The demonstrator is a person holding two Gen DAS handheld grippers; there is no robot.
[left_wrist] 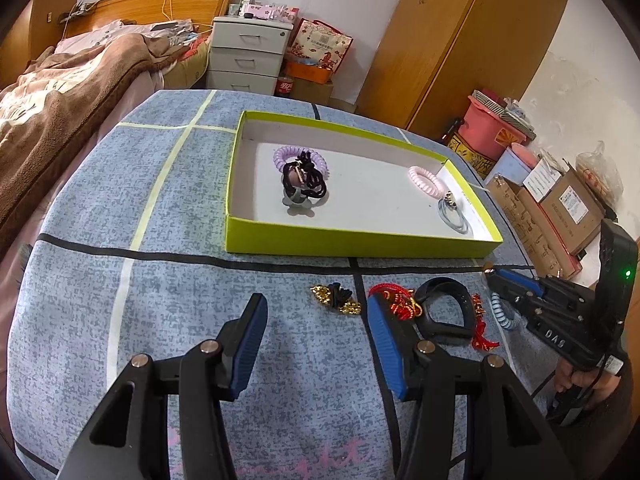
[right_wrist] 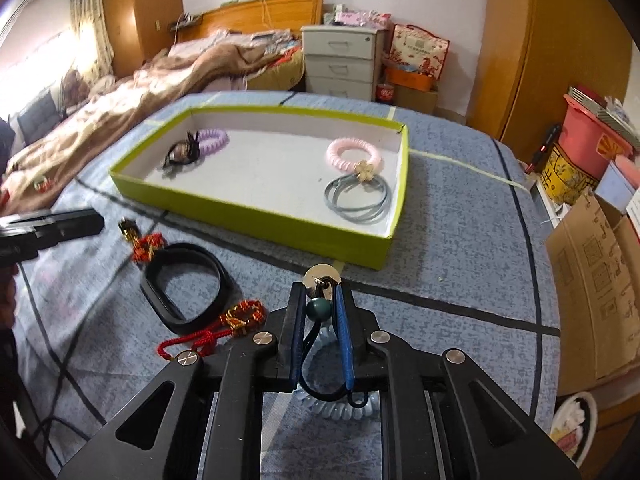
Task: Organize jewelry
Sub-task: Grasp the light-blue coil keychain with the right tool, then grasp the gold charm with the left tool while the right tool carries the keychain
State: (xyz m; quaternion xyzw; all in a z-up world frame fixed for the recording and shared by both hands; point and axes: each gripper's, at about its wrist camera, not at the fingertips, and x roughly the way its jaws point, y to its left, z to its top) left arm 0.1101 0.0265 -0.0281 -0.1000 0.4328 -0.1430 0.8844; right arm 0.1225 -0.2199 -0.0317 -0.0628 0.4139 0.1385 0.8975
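Note:
My right gripper [right_wrist: 319, 292] is shut on a black cord hair tie with a green bead [right_wrist: 319, 309] and a silver disc, low over the blue cloth. A light-blue coil tie [right_wrist: 336, 408] lies under it. My left gripper [left_wrist: 316, 300] hangs open over the cloth, empty, just short of a gold-and-black ornament [left_wrist: 336, 300]. Between the grippers lie a black band [left_wrist: 442, 312] and red knotted cords [left_wrist: 396, 300]. Beyond them the lime-green box [left_wrist: 360, 242] holds a purple coil with black ties [left_wrist: 300, 168], a pink coil [left_wrist: 426, 180] and grey ties [left_wrist: 454, 216].
The blue checked cloth [left_wrist: 180, 200] covers the table. A bed with a brown blanket [left_wrist: 60, 92] lies to the left. Cardboard boxes [left_wrist: 560, 208] and a pink bucket [left_wrist: 492, 128] stand off the right edge. White drawers [left_wrist: 248, 52] stand at the back.

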